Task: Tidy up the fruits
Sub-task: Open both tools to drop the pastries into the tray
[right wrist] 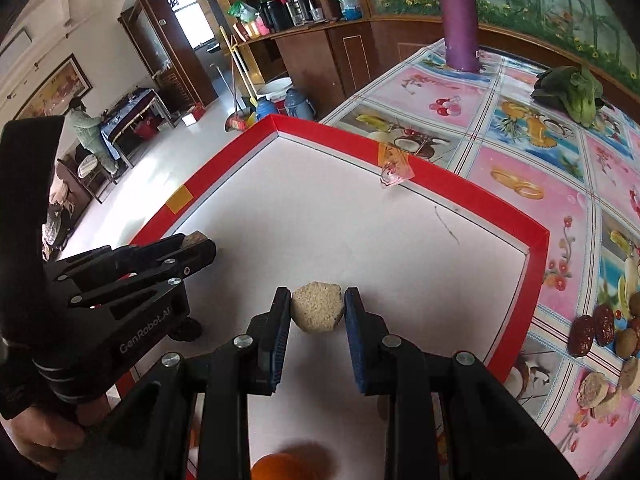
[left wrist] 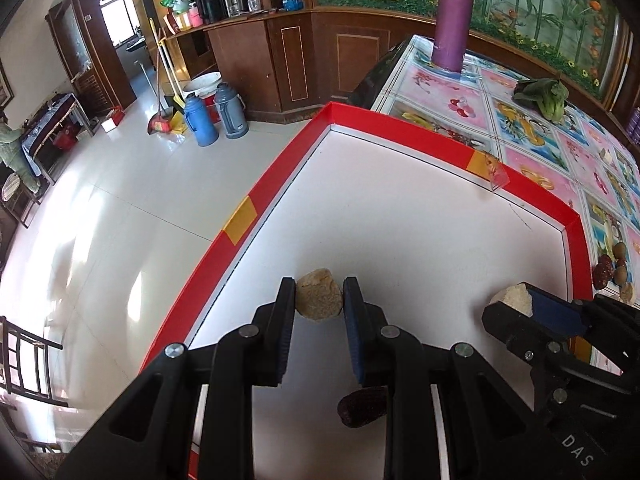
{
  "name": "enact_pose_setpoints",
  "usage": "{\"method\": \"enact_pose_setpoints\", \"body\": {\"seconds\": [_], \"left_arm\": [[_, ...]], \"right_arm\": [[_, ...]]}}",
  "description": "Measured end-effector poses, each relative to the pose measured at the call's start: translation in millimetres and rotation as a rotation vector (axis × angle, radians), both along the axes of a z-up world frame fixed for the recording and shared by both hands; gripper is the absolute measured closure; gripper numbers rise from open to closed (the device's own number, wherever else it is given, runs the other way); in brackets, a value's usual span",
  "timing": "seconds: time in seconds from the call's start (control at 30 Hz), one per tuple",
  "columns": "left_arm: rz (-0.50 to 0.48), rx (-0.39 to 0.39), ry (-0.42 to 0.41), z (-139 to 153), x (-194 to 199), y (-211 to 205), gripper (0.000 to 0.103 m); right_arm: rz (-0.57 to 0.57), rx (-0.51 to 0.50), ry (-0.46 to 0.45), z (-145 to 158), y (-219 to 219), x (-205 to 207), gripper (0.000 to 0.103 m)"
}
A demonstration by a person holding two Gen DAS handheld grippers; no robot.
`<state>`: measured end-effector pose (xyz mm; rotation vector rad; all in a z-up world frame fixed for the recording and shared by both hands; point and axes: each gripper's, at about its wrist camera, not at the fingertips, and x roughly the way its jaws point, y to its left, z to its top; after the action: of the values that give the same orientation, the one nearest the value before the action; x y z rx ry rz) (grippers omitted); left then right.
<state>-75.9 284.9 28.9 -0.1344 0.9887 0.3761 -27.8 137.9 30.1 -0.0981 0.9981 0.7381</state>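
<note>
Both tongs loaded, both over the red-rimmed tray (left wrist: 256,216).

L tongs (left wrist: 319,300): pinching a tan lump (left wrist: 319,300) between the pads, grip across its middle, lump clear of the tray floor as far as I can judge. R tongs (right wrist: 317,312): same, pinching a second tan lump (right wrist: 317,312) w/ a cut, grainy face toward the camera. Neither pair is spread; neither is pressed flat together, since the lumps hold the pads apart.

Relative positions: R tongs sit just to the right of my L ones, tips level, not touching. Tray's far corner lies ahead of both.

Other items: a dark red date (left wrist: 362,406) lies on the tray floor under my L tongs, near the right pad's base. An orange fruit (right wrist: 276,468) shows at the bottom edge beneath my R tongs; only partly in view. Pile of dates and nuts (right wrist: 600,332) waits on the tablecloth (right wrist: 520,148) right of the tray, outside the rim.

Judgement: the white tray looks like the sorting area, so I hold both lumps low over it to set them down w/o a drop or roll. Loose pile suggests sorting is early. Risk: lumps look crumbly, so firm squeeze may break them.
</note>
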Motion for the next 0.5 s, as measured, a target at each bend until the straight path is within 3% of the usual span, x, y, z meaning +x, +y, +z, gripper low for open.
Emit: {"method": "enact_pose_setpoints", "body": {"seconds": [0.3, 0.33, 0.37, 0.43, 0.5], "left_arm": [[0.013, 0.020, 0.012, -1.8, -1.3, -0.1, 0.076], [0.016, 0.025, 0.015, -1.8, -1.4, -0.3, 0.073], [0.024, 0.034, 0.018, -1.7, -2.4, -0.4, 0.063], [0.033, 0.038, 0.016, -1.0, -3.5, -1.7, 0.047], [0.040, 0.058, 0.008, 1.6, -8.1, -3.9, 0.044]], "right_arm": [[0.007, -0.072, -0.024, -3.8, 8.0, -4.0, 0.077], [0.007, -0.077, -0.026, -3.9, 8.5, -3.0, 0.077], [0.007, -0.082, -0.028, -4.0, 7.5, -3.3, 0.076], [0.004, -0.082, -0.025, -3.7, 5.2, -2.6, 0.065], [0.000, -0.045, -0.024, -0.2, -2.4, -2.2, 0.061]]}}
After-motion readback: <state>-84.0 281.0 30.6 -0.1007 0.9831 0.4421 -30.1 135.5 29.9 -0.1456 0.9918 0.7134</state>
